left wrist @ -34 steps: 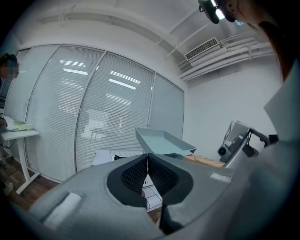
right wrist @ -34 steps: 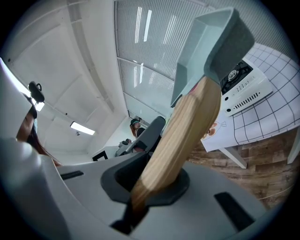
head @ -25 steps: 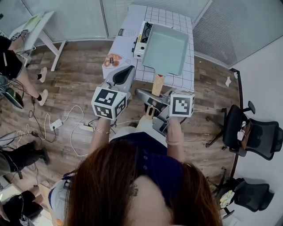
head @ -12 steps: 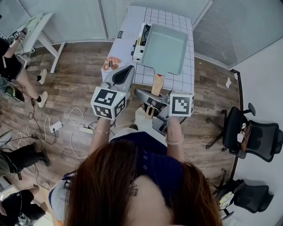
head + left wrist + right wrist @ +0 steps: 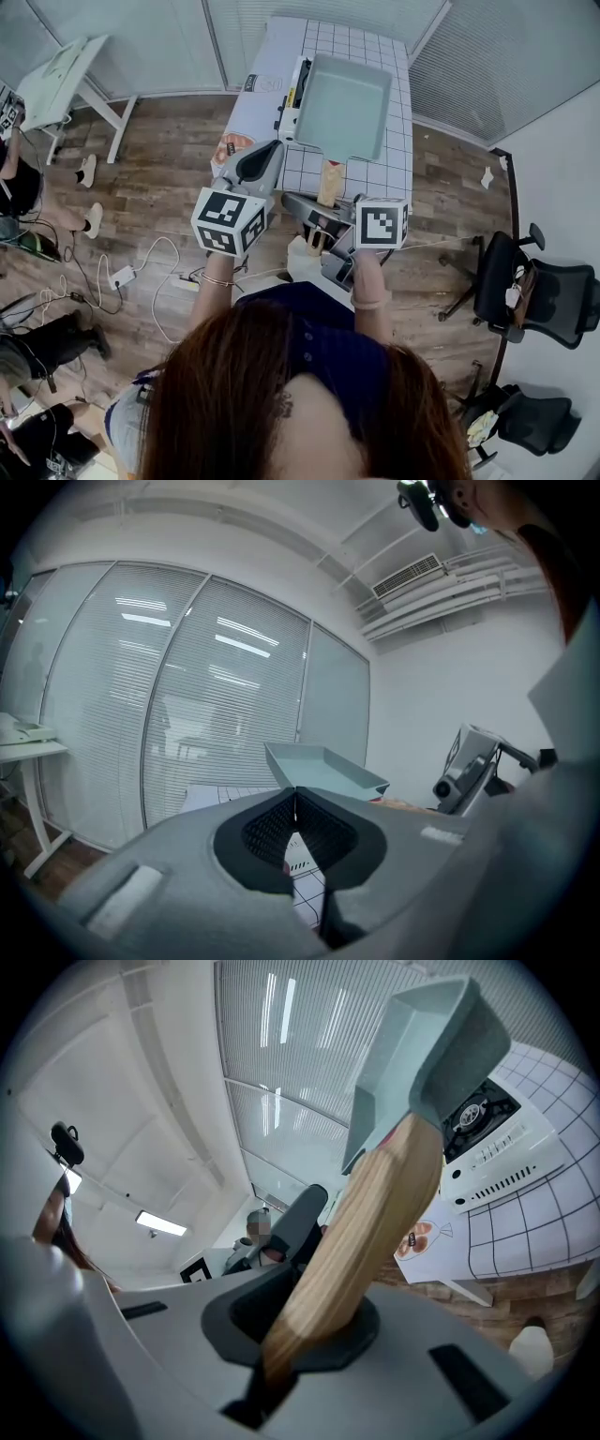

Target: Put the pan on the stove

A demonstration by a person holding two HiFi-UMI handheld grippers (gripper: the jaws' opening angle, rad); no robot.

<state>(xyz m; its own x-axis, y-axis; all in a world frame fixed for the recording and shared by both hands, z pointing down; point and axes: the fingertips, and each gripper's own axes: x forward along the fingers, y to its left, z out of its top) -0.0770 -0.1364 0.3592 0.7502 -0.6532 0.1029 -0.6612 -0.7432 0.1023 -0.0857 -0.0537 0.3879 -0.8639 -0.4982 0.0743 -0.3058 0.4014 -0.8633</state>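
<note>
A pale green rectangular pan (image 5: 345,105) with a wooden handle (image 5: 330,181) hangs over the table, held level. My right gripper (image 5: 322,210) is shut on the handle's end; in the right gripper view the handle (image 5: 375,1204) runs from the jaws up to the pan (image 5: 422,1044). The white portable stove (image 5: 289,92) lies under the pan's left part, mostly hidden; its burner (image 5: 487,1138) shows beyond the pan. My left gripper (image 5: 271,152) is shut and empty, left of the handle, with its pads (image 5: 302,825) touching.
The table (image 5: 377,176) has a white cloth with a grid, and a paper with a picture (image 5: 228,146) at its near left corner. Office chairs (image 5: 534,291) stand at the right, a white desk (image 5: 58,77) at the far left. Cables (image 5: 141,272) lie on the wooden floor.
Both grippers and the pan have moved forward, away from me, towards the stove. The pan now covers more of the stove.
</note>
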